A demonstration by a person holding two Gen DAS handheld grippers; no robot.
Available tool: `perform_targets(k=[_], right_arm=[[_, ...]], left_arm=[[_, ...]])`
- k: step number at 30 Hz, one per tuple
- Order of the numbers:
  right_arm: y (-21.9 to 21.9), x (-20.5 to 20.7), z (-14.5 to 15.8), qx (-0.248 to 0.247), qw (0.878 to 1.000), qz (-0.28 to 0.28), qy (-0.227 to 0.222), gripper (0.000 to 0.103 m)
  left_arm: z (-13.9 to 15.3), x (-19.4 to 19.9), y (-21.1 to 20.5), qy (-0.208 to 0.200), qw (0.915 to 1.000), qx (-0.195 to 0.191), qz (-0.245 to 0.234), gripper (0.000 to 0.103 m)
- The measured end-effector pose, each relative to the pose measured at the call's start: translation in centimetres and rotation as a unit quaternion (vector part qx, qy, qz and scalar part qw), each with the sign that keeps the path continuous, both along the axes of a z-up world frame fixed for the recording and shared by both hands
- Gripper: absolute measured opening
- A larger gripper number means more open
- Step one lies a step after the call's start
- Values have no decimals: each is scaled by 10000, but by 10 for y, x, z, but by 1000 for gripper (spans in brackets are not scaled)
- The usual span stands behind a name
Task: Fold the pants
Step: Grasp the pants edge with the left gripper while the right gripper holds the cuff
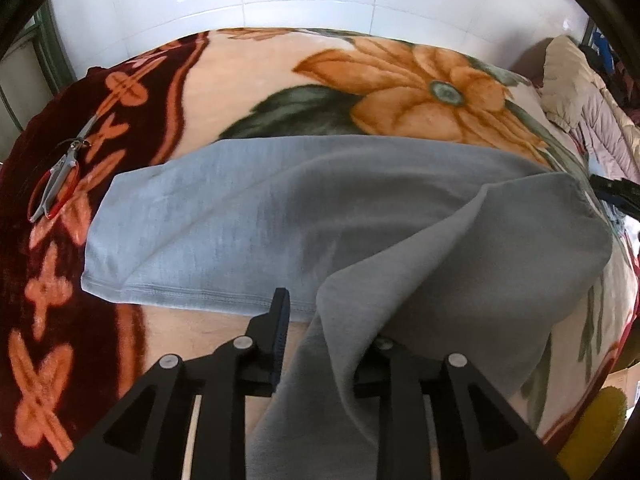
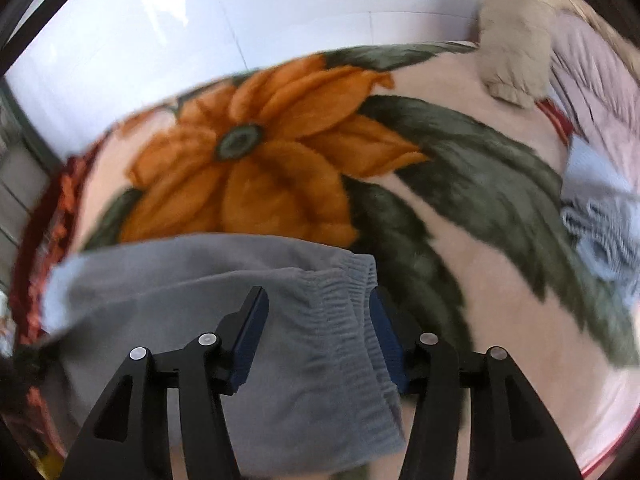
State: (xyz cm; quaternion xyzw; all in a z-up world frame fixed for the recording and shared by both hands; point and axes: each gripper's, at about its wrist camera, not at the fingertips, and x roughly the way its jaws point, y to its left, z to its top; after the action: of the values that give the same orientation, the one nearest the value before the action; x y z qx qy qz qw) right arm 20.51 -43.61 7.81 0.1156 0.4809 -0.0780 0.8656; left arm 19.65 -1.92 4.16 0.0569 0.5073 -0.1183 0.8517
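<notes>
Scissors (image 1: 56,176) at the blanket's (image 1: 224,80) left edge, on the dark red border, well apart from the pants (image 1: 248,220). Grey pants spread across the blanket middle, hem toward the left edge, one layer lifted and draped over my left gripper (image 1: 324,320); its fingers stand apart, cloth between them, right finger hidden under fabric. My right gripper (image 2: 318,312) has its jaws apart too, the elastic waistband (image 2: 344,304) bunched between them, not pinched. Beige pillow (image 2: 512,60) at the blanket's far right corner.
</notes>
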Motion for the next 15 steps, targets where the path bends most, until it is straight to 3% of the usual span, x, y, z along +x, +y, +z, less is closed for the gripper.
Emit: perform_targets(k=[3,6,8,10,11,15], right_arm=[[8,13,-14,-176,9995,136,207,54],[11,16,-24,-121,9995,112,277,53],[11,15,-26,-137,9997,-15,213,45],[8,7,-23,-43,9999,-164,-33,27],[7,2,-20,23,9996,-220,-154,27],[4,-19,-6,59,9976,-397,-568,25]], left_arm=[[-2,1,3,-3,9999,-68,156,34],[-3,1,8,9,9994,-211,261,34],[-2,0,8,-59,9994,-181,300,33],[3,-5,10,-186,9986,-319,369,17],[7,-8,11,-222,9979,-481,369,8],[35,-31,9,-613,9948,-744,317,6]])
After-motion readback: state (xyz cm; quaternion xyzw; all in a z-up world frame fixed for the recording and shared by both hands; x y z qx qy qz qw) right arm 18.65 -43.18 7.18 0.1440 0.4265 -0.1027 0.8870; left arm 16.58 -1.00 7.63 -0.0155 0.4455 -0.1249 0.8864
